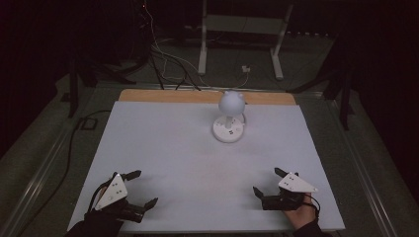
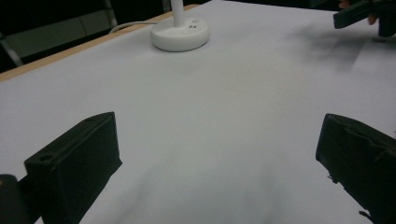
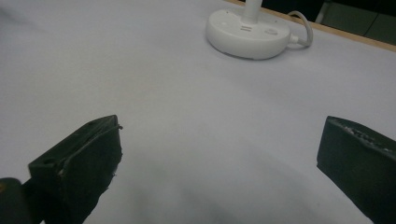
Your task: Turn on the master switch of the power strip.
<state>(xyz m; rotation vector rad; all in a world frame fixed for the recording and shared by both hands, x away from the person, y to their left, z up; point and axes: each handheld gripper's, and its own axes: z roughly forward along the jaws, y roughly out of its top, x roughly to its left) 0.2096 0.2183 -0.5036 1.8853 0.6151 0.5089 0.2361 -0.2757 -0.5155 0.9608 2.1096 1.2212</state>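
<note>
Fingers (image 1: 132,174) of the left gripper (image 1: 141,188) stand spread wide with nothing between them, low over the near left corner of the bench (image 1: 163,143). Those of the right gripper (image 1: 268,180) are released just as wide, empty, near the near right corner, with a hand (image 1: 300,215) behind them. Well apart from both, toward the far edge and a little right of centre, a white desk lamp (image 1: 230,118) stands upright on its round base (image 3: 247,32), its globe head (image 1: 231,101) above the stem. A white cord (image 3: 301,21) leaves the base toward the bench's wooden far rim.
</note>
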